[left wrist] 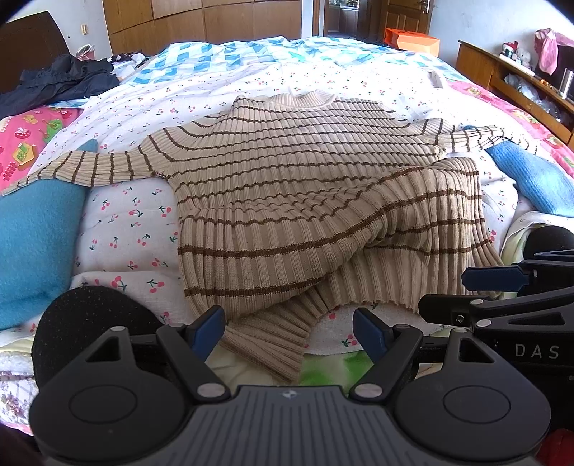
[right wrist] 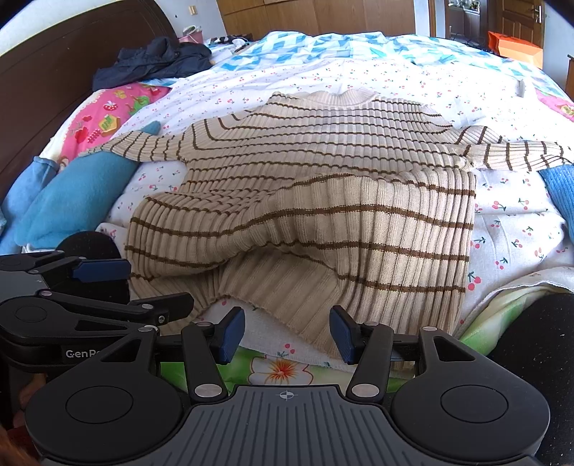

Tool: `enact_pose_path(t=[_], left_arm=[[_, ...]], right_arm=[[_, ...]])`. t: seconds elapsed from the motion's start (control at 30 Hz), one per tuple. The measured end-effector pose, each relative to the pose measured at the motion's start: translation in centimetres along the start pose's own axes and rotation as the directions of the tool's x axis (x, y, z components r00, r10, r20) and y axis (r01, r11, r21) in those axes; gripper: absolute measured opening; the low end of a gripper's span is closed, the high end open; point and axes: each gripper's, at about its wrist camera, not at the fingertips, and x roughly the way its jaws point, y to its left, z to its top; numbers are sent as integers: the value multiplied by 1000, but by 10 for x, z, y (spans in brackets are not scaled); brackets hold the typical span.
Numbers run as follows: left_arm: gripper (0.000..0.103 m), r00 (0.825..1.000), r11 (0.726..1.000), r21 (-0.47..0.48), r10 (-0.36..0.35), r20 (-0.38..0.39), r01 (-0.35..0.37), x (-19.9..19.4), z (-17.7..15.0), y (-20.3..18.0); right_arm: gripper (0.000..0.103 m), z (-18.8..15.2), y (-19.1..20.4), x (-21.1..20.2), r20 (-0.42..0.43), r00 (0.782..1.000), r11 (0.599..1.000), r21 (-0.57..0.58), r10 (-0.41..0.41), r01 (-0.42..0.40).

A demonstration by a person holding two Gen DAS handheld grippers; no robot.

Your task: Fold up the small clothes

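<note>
Bedroom scene: bed (left wrist: pixel 222 89) filled most of both views, covered with a white cherry-print sheet (left wrist: pixel 136 229), a blue-and-white checked quilt (left wrist: pixel 201 53) toward the top of the frame, wooden wardrobe (left wrist: pixel 201 21) behind it. Dark headboard (right wrist: pixel 53 71) sat upper left in the right wrist view, with a dark jacket (right wrist: pixel 154 61) bunched next to it. Orange bag (left wrist: pixel 412 39) at upper right, wooden shelf unit (left wrist: pixel 502 71) along the right edge of the left wrist view.

Task item: beige sweater with brown stripes (left wrist: pixel 305 179) lay centre frame on the sheet, collar toward the top, both sleeves spread out to left and right. Its lower right part was folded up and across the body, hem ribbing showing at lower centre. Blue fleece cloth (left wrist: pixel 32 233) lay under the left sleeve, another blue piece (left wrist: pixel 531 175) under the right sleeve tip.

My left gripper (left wrist: pixel 288 331) sat at bottom centre of its view, jaws apart, one hem corner lying between the blue pads (left wrist: pixel 208 326) without being pinched. My right gripper (right wrist: pixel 287 333) likewise sat just short of the hem, jaws apart, nothing clamped. Each gripper showed at the other view's lower side edge.
</note>
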Motion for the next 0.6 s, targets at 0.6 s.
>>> enact_pose_path(t=[0.6], left_arm=[[82,1000,1000,15,13,11,-13,-6,0,-2]], right_arm=[[52,-2,1,-7,13,1000,1000,-1,9,-9]])
